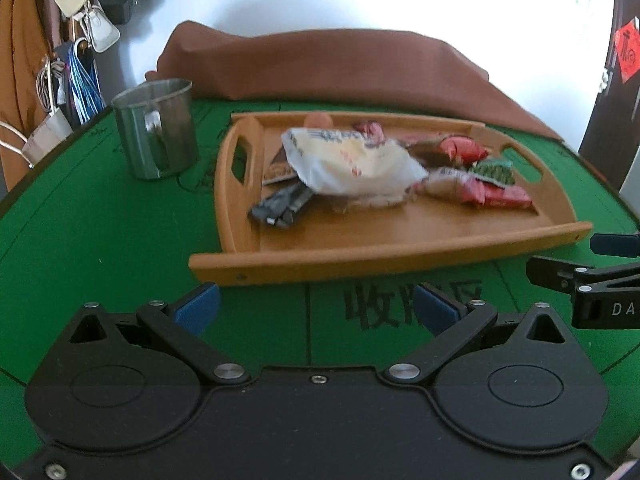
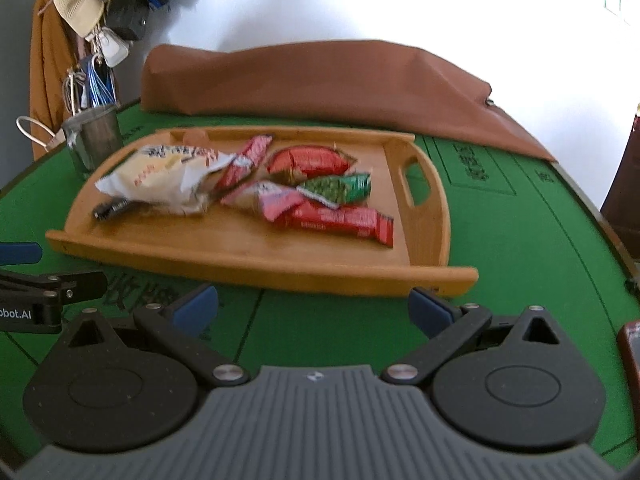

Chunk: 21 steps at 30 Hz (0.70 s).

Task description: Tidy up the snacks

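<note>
Both jaws stand wide with nothing between them: the left hand-held gripper [image 1: 316, 310] and the right hand-held gripper [image 2: 314, 308] hover over the green tabletop [image 2: 500, 248]. Just ahead of both lies the wooden tray [image 1: 384, 258], holding the snacks [image 2: 320, 196]. Beyond the left hand-held gripper, left of the tray, stands a metal cup [image 1: 156, 132]; farther back lies a brown cloth [image 2: 320, 80].

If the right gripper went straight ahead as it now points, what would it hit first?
Most likely the near rim of the wooden tray, just ahead of the open right gripper. If it passed above the rim, the red snack packet comes next; height is unclear.
</note>
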### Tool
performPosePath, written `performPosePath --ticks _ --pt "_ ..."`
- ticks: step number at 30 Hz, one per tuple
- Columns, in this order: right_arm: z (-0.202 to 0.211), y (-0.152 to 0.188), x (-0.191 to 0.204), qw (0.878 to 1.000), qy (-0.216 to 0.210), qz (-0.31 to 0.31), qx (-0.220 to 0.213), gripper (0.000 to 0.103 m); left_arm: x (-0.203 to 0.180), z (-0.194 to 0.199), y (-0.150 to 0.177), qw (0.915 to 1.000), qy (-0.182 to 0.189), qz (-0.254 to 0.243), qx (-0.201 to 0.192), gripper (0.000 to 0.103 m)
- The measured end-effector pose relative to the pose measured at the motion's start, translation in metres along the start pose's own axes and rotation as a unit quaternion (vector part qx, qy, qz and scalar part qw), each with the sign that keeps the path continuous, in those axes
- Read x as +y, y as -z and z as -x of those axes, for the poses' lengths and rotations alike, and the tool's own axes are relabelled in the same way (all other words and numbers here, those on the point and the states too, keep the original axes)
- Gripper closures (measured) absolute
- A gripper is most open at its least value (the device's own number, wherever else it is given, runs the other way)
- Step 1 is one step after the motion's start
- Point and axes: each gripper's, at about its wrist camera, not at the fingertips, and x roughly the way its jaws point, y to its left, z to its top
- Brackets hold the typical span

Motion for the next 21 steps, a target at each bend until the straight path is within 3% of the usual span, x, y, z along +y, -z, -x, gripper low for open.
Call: performPosePath --ticks 21 --pt "-0.020 0.014 0.001 0.999 0.002 -0.009 0.036 0.000 -0.003 -0.019 0.012 0.9996 -0.021 -0.009 0.016 0.000"
